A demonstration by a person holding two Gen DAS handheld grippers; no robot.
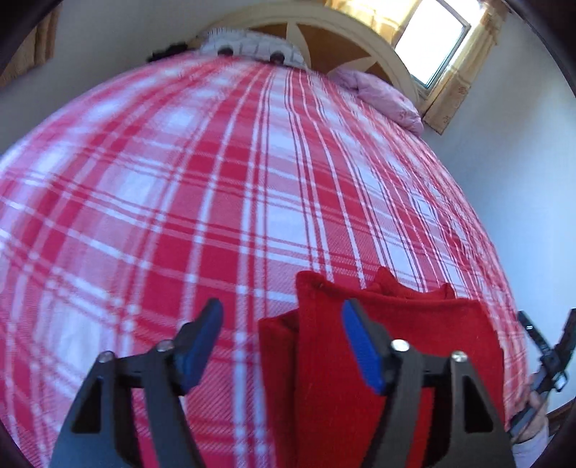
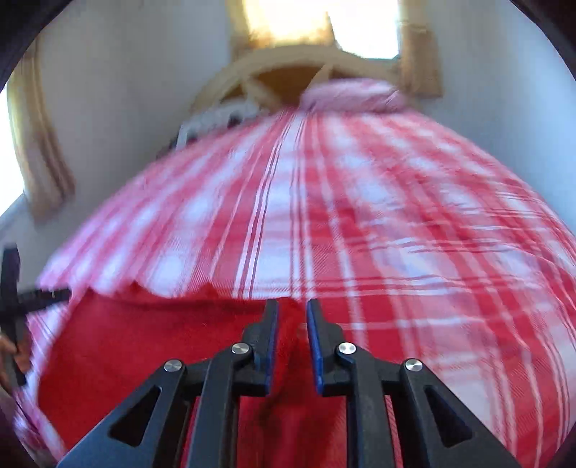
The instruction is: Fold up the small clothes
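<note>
Left hand-held gripper [image 1: 282, 342] spread wide, right hand-held gripper [image 2: 292, 342] slightly parted, over red garment [image 1: 414, 331]

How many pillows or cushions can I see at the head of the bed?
2: a white patterned pillow at the middle of the headboard, and a pink cushion to its right, near the window. Others may be hidden behind the bed's edge.

Bed [image 1: 216, 180] carried a red-and-white plaid cover. Folded red garment [image 1: 414, 342] lay at 5 o'clock. Pink bedding [image 1: 385, 97] sat at 1 o'clock, patterned pillow [image 1: 252, 45] at 12.
</note>
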